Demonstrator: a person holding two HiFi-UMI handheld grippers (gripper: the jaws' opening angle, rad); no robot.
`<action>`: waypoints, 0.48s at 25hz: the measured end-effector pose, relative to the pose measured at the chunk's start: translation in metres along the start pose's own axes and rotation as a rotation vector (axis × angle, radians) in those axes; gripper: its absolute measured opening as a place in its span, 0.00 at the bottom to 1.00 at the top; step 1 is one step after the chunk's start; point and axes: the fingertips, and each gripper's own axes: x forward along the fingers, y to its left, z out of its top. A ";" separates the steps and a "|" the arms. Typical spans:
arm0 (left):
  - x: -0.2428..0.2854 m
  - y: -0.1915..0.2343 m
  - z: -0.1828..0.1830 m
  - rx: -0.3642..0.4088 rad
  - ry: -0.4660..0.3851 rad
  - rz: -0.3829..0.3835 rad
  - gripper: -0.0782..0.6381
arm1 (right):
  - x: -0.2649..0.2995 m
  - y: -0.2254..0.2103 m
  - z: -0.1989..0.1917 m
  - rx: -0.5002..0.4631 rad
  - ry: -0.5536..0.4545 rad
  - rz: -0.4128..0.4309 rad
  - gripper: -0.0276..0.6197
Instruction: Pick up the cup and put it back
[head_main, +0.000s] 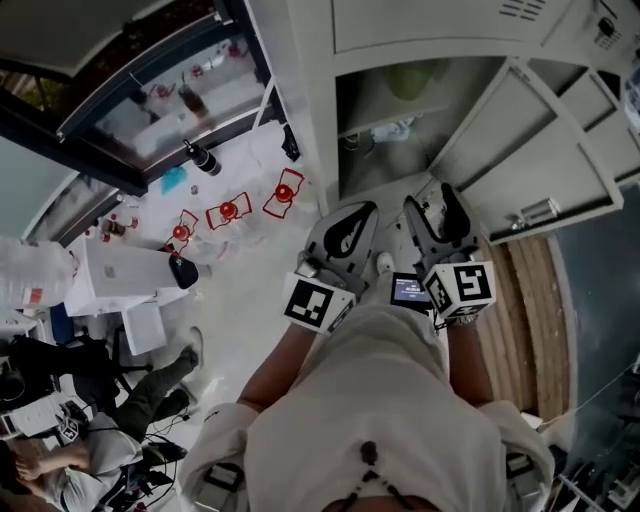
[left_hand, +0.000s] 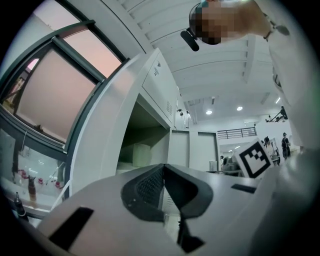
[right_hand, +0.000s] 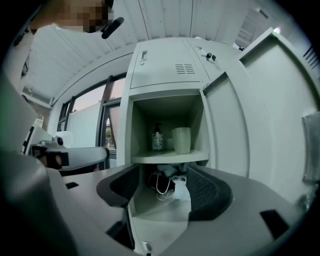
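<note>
A pale green cup (right_hand: 182, 140) stands upright on the upper shelf (right_hand: 170, 157) of an open white locker, next to a dark pump bottle (right_hand: 157, 138). In the head view the cup (head_main: 410, 78) shows high in the locker opening. My right gripper (right_hand: 162, 186) faces the locker from a distance, level with the shelf, open with nothing between its jaws. Its two fingers (head_main: 419, 222) stand apart in the head view. My left gripper (left_hand: 162, 172) is beside it on the left, shut and empty, aimed at the locker's left edge, where the cup (left_hand: 141, 154) shows faintly.
The locker door (right_hand: 260, 125) hangs open to the right. A bag and a white cord (right_hand: 169, 182) lie in the compartment under the shelf. A window wall (left_hand: 60, 95) runs on the left. People sit at desks (head_main: 90, 420) at the lower left.
</note>
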 end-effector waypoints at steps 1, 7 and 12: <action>0.002 0.002 0.002 0.001 -0.006 0.006 0.12 | 0.008 -0.006 0.006 -0.006 -0.011 0.002 0.48; 0.023 0.016 0.003 0.023 -0.027 0.080 0.12 | 0.070 -0.026 0.031 -0.025 -0.043 0.087 0.54; 0.047 0.022 0.005 0.036 -0.042 0.123 0.12 | 0.122 -0.045 0.046 -0.052 -0.031 0.102 0.56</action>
